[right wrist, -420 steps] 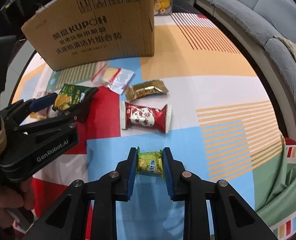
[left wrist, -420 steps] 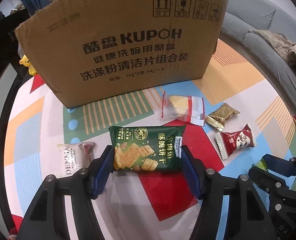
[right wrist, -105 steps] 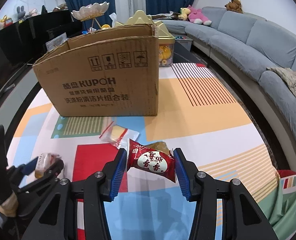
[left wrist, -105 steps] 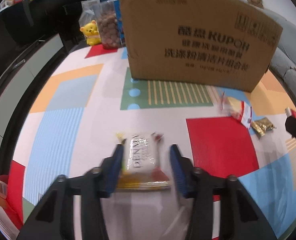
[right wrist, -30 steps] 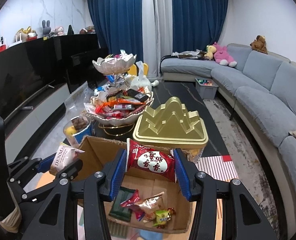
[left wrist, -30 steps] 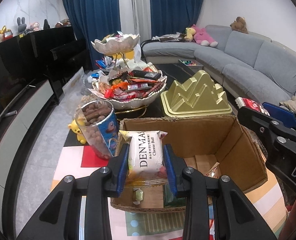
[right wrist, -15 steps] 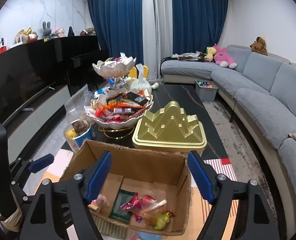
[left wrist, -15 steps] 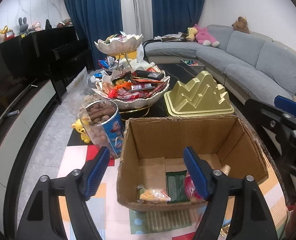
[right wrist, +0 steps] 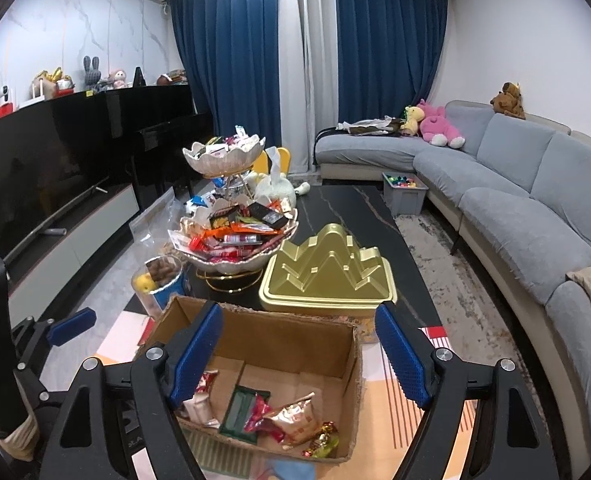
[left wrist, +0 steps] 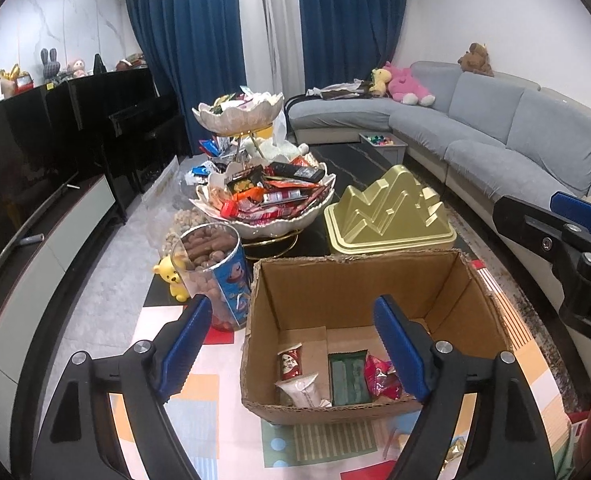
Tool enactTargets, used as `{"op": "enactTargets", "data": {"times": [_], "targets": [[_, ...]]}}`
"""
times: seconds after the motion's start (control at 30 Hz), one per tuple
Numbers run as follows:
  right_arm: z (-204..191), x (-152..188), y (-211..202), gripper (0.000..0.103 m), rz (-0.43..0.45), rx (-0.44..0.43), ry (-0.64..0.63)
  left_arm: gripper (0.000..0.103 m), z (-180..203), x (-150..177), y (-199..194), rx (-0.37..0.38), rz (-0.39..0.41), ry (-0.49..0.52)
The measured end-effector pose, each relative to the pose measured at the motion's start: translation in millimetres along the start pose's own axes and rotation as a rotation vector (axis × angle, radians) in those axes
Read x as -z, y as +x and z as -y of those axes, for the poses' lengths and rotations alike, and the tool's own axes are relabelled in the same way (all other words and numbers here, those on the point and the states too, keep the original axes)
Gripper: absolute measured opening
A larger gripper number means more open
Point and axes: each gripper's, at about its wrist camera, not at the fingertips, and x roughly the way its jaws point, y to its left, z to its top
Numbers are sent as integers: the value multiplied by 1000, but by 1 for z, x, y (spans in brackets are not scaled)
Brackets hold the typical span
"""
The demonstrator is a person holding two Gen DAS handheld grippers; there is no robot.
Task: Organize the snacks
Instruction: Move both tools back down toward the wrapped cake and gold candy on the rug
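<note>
In the left wrist view, the snack canister point(left wrist: 214, 276) stands at centre left, just beside the cardboard box point(left wrist: 359, 280) that fills the lower middle. On the box floor lie a small red-and-white packet point(left wrist: 289, 365), a pale packet point(left wrist: 304, 390), a green biscuit packet point(left wrist: 349, 376) and a red wrapped snack point(left wrist: 381, 374). Toward the lower right edge, something gold point(left wrist: 455, 449) glints on the patterned counter point(left wrist: 223, 440); it may be a snack not yet boxed, though the view there is too cramped to be sure. So most of the sorting looks done, with perhaps a piece or two left outside.

The left claw point(left wrist: 293, 350) is spread wide, empty, hovering above the box's near-left corner and touching nothing. In the right wrist view, the right claw point(right wrist: 299, 358) is likewise spread wide and empty above the open box point(right wrist: 351, 368), with a gold-brown packet point(right wrist: 295, 418) and small wrapped candies point(right wrist: 322, 442) lying below it.
</note>
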Motion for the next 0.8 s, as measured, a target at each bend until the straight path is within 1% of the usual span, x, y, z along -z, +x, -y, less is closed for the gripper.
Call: {"op": "enactTargets", "data": {"times": [0.23, 0.6, 0.8], "targets": [[9, 6, -13, 79, 1, 14, 16, 83, 8, 3, -16, 7, 21, 16], [32, 29, -25, 79, -36, 47, 49, 83, 33, 24, -29, 53, 17, 66], [40, 40, -35, 79, -41, 64, 59, 84, 44, 35, -36, 71, 22, 85]]}}
